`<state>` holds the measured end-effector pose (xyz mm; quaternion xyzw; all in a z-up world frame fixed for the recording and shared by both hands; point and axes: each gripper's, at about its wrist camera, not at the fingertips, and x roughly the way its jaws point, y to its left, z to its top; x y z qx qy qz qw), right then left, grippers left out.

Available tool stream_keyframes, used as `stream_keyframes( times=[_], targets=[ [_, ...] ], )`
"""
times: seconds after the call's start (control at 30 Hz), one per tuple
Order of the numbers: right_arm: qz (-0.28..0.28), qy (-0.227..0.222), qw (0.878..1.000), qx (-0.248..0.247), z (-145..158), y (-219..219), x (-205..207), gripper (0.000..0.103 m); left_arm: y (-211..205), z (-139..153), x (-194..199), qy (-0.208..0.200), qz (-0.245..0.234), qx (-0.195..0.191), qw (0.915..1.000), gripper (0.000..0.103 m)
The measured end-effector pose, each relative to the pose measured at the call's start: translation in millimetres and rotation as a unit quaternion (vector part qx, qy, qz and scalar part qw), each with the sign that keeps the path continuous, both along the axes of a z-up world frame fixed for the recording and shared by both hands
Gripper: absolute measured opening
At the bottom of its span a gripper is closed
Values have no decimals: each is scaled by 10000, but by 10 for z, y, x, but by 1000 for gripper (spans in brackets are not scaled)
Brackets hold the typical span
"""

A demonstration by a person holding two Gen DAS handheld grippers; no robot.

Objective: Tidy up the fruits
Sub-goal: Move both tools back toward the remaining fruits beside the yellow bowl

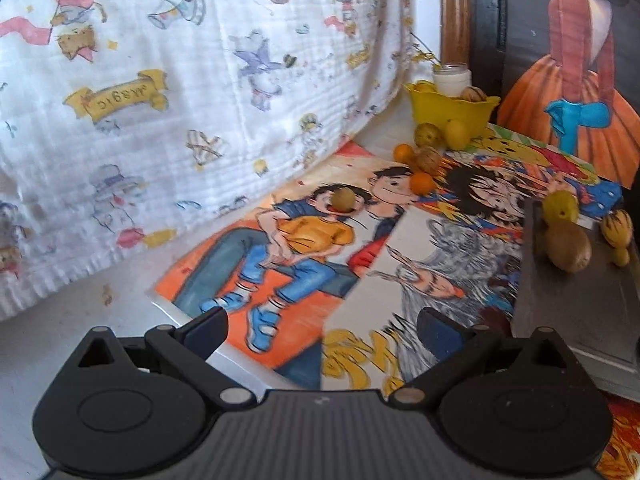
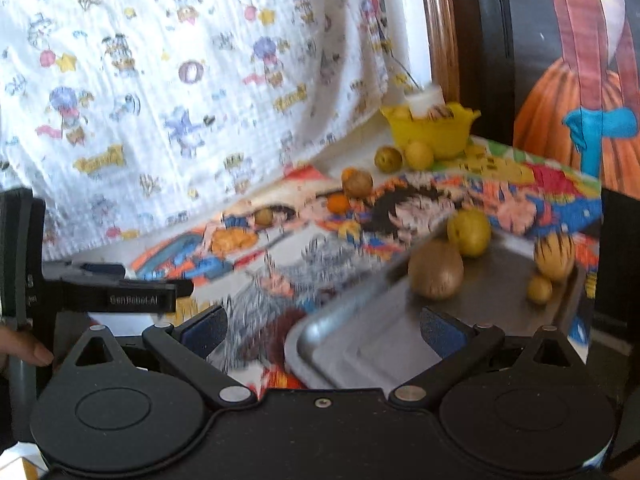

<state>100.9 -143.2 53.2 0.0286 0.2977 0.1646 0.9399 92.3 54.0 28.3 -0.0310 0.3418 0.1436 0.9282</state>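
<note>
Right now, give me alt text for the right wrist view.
The open right gripper hovers over a metal tray holding four fruits; more fruit lies on cartoon posters near a yellow bowl.

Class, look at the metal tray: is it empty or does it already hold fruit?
Not empty. The metal tray holds four fruits at its far end: a brown one, a yellow-green one, a striped one and a small yellow one.

- white printed cloth hangs at left and back
- cartoon posters lie flat, overlapping
- poster of an orange dress stands upright at right
- white jar behind, by wooden frame
</note>
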Motion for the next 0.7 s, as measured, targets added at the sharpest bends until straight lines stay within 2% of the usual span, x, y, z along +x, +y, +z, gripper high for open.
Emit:
stream_keyframes(
  times=[0.2, 0.37, 0.6, 0.7],
  targets=[
    [28, -341, 9994, 12, 182, 53, 265, 102, 176, 12, 104, -27, 187, 32, 9998, 103],
    [280, -467, 9985, -114, 308, 141, 549, 102, 267, 17, 225, -86, 162, 44, 9998, 103],
    [595, -519, 9969, -60, 553, 329, 1117, 102, 359, 21, 536, -226, 11, 4, 9997, 103],
    [710, -425, 9963, 215, 608, 380, 1454, 102, 402, -7, 719, -253, -21, -51, 9997, 103]
  ],
)
